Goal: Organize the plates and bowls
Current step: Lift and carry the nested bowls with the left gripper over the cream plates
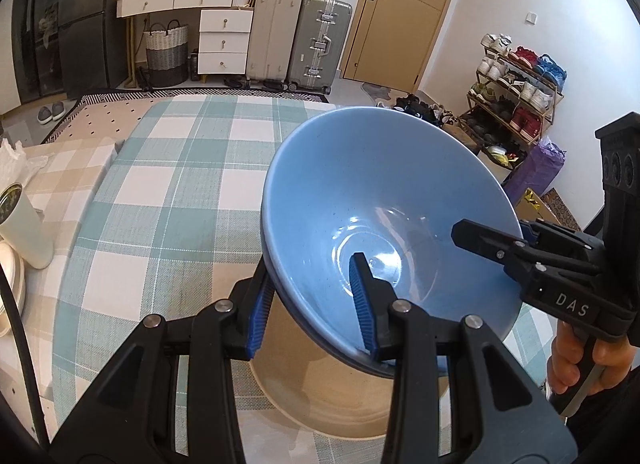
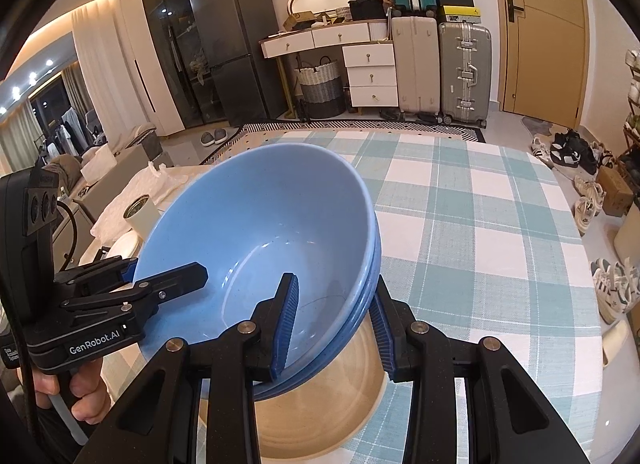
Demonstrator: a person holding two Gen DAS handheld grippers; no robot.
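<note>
A stack of blue bowls (image 1: 360,192) (image 2: 256,224) hangs tilted above a beige dish (image 1: 320,396) (image 2: 320,404) that rests on the checked tablecloth. My left gripper (image 1: 312,304) is shut on the stack's near rim, one blue pad inside the top bowl and one outside. In the right wrist view the left gripper (image 2: 164,270) shows at the stack's left edge. My right gripper (image 2: 334,324) is shut on the opposite rim in the same way, and in the left wrist view the right gripper (image 1: 496,232) shows at the right. A hand holds each handle.
The table (image 1: 160,184) (image 2: 480,244) carries a white cylindrical tin (image 1: 24,224) (image 2: 140,212) and pale stacked plates (image 1: 8,292) at its left end. Suitcases (image 1: 296,44), drawers and a shoe rack (image 1: 516,92) stand beyond the far edge.
</note>
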